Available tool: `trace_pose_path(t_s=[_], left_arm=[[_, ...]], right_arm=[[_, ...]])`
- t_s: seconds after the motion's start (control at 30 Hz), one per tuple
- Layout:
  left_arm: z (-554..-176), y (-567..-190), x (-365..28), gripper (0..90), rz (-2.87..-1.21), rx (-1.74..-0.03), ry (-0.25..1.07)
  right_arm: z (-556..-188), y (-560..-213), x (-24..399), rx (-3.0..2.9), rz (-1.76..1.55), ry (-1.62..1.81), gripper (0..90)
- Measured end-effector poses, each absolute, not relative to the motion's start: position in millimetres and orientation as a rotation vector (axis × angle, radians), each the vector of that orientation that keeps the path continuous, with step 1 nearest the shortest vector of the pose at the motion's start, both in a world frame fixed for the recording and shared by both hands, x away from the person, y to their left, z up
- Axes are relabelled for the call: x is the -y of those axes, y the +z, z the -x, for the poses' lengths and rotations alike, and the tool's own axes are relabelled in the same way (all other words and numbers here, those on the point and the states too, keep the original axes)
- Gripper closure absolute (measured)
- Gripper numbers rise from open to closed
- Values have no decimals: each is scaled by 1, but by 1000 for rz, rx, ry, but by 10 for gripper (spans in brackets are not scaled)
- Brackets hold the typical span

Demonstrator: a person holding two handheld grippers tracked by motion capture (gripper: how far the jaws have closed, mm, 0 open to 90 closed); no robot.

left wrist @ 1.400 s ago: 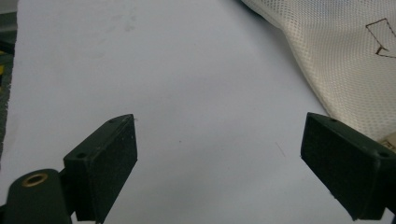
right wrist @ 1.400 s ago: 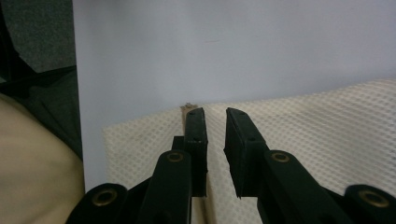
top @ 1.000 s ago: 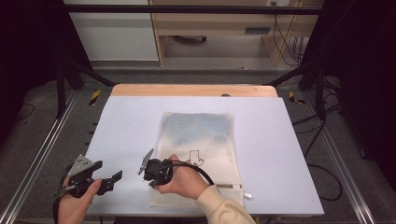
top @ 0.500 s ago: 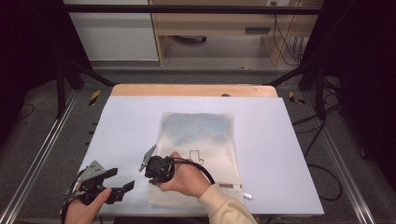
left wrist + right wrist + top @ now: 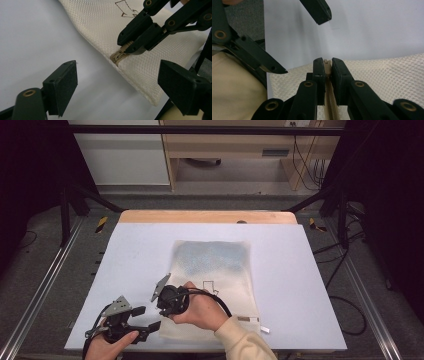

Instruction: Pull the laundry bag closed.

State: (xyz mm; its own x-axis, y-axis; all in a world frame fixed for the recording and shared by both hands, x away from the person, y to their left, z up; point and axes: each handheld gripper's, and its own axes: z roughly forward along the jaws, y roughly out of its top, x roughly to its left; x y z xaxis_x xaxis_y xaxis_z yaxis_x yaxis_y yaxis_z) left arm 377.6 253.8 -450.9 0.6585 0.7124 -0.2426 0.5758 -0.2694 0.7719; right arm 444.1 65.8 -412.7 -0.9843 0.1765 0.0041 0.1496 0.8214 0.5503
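Cream mesh bag (image 5: 215,285) lying flat on the white desk (image 5: 140,250), near its front edge, a little left of the middle. Soft, light and floppy by the look of it; likely to bunch and slide unless pinned. Right gripper (image 5: 326,64) clamped on the zipper end (image 5: 119,55) at the bag's left edge, jaws pressed together around it. Left gripper (image 5: 116,85) just off the bag's near left corner, toward the desk's front-left corner, jaws wide apart and just now narrowing, nothing between them. Best hold probably the stiffer zipper seam or the corner hem beside it, not the loose netting.
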Motion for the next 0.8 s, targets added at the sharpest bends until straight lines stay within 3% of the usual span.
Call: trace_pose_path(t_s=[0.8], left_arm=[[-394,-470,-233,441,-1948,-963,-25]], right_arm=[[-445,-403,-59,-2934,-267,930,818]])
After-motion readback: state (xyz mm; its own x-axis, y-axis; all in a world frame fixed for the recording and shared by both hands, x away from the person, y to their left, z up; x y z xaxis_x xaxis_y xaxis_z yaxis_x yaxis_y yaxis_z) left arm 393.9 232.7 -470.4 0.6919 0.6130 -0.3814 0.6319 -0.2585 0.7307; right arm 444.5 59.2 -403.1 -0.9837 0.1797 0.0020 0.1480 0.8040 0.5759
